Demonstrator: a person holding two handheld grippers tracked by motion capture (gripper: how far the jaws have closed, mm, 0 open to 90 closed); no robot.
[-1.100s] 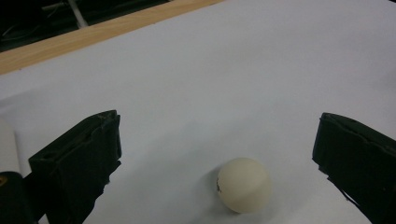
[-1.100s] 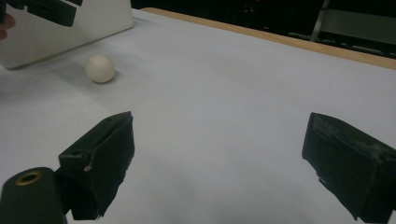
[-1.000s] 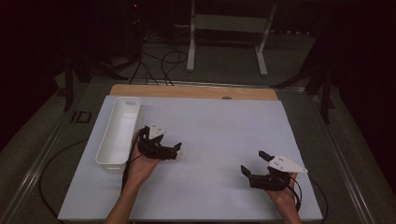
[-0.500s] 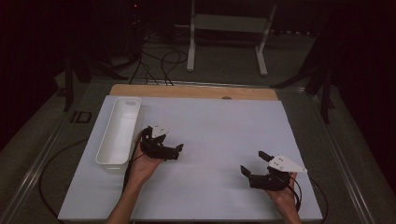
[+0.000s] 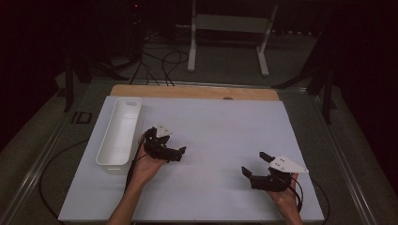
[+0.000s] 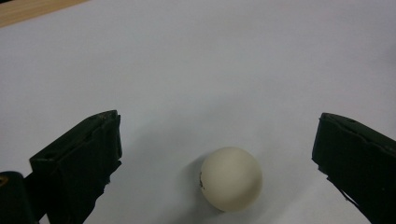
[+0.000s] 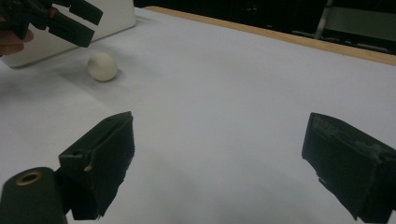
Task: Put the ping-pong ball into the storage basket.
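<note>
We see the table (image 5: 211,126) under a white sheet, its wooden edge exposed at the far side, with a dark room and a metal stand (image 5: 227,28) behind it. A white tray (image 5: 119,131) lies at the left; its visible interior holds nothing. The left gripper (image 5: 180,152), just right of the tray, has its fingers spread wide around a white ball (image 6: 231,178), which rests on the sheet untouched. The right gripper (image 5: 253,164), well apart, is likewise spread with nothing between its fingers; its view shows the ball (image 7: 102,66) beside the tray.
</note>
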